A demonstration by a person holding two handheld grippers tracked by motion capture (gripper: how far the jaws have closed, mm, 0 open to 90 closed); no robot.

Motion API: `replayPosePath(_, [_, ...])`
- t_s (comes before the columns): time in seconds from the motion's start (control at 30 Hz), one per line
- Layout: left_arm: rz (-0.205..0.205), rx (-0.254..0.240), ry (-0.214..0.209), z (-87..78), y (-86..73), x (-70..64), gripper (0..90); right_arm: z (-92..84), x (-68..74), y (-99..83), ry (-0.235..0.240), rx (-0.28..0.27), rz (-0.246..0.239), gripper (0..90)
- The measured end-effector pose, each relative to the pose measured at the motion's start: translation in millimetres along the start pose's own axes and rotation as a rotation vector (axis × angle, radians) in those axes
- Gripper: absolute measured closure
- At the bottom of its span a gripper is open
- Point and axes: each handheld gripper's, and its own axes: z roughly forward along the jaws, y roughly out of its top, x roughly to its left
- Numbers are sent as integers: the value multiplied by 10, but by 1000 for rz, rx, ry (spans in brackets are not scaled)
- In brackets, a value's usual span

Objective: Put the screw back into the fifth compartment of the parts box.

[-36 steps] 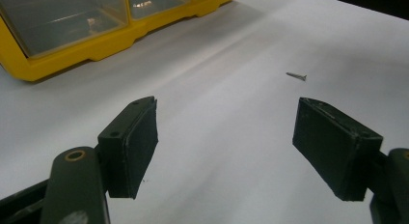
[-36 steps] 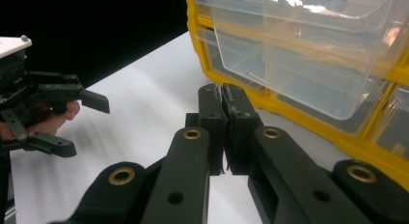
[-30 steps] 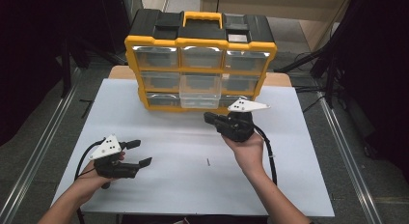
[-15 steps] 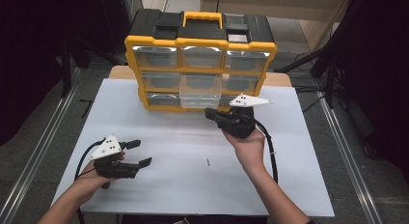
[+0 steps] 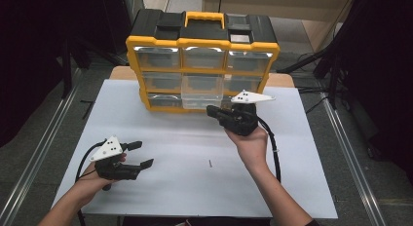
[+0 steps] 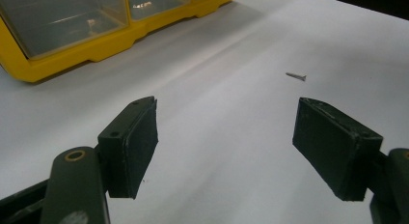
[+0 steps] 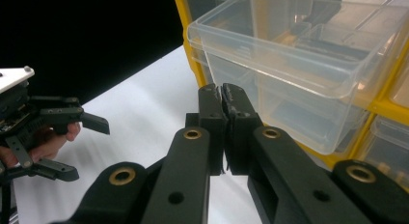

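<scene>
Right hand-held gripper (image 5: 213,110), jaws together on nothing, sits just before the pulled-out clear drawer (image 5: 202,97) of the yellow organizer (image 5: 202,41) at the surface's far edge. Left hand-held gripper (image 5: 140,154), jaws apart and empty, rests near the front-left corner; a small screw (image 6: 295,77) lies beyond it.

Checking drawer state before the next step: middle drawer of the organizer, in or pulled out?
Pulled out. The clear drawer juts forward from the yellow organizer; the shut right gripper sits just in front of it.

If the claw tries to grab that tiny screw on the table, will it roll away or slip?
The screw lies flat on the smooth white table, so a nudge would probably make it roll or skid. It looks thin and small beside the left claw, whose wide flat pads may struggle to pinch it. It seems stiff metal, unlikely to bend.
</scene>
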Motion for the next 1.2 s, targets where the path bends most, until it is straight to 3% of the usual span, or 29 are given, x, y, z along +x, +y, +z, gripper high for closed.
replayPosePath(1.2, [1, 4, -2, 3, -2, 3, 241, 46, -8, 311, 5, -12, 11, 890])
